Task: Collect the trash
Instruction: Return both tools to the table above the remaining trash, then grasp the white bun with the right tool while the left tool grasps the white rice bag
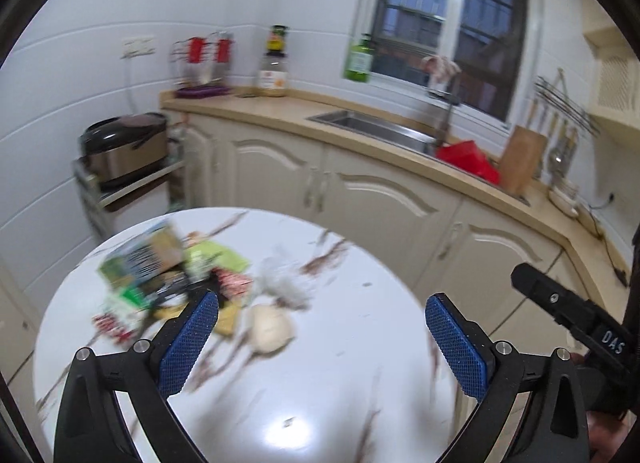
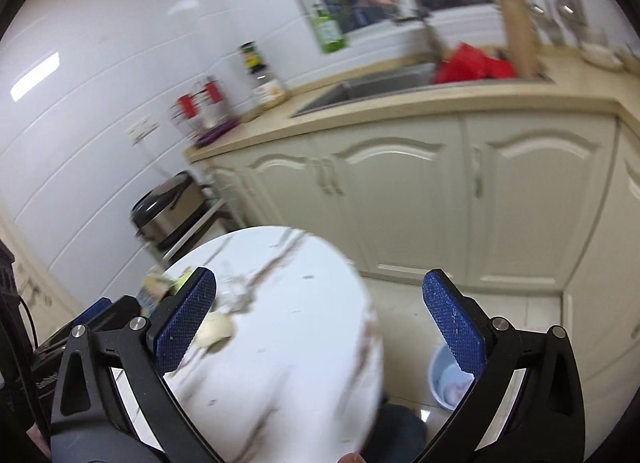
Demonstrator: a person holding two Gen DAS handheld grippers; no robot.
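Trash (image 1: pixel 176 279) lies on table (image 1: pixel 320 383) beyond left gripper's (image 1: pixel 320 335) wide-open, empty jaws.

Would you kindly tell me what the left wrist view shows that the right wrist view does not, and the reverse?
Only the left wrist view shows the whole pile of wrappers and cartons on the far left of the table, and the utensil rail on the wall. Only the right wrist view shows the pale blue bin on the floor right of the table. Both show the round marble-patterned table, the pale crumpled lump, the sink, the red bag, the green bottle and the rice cooker. Each view's own jaws stand open and empty.
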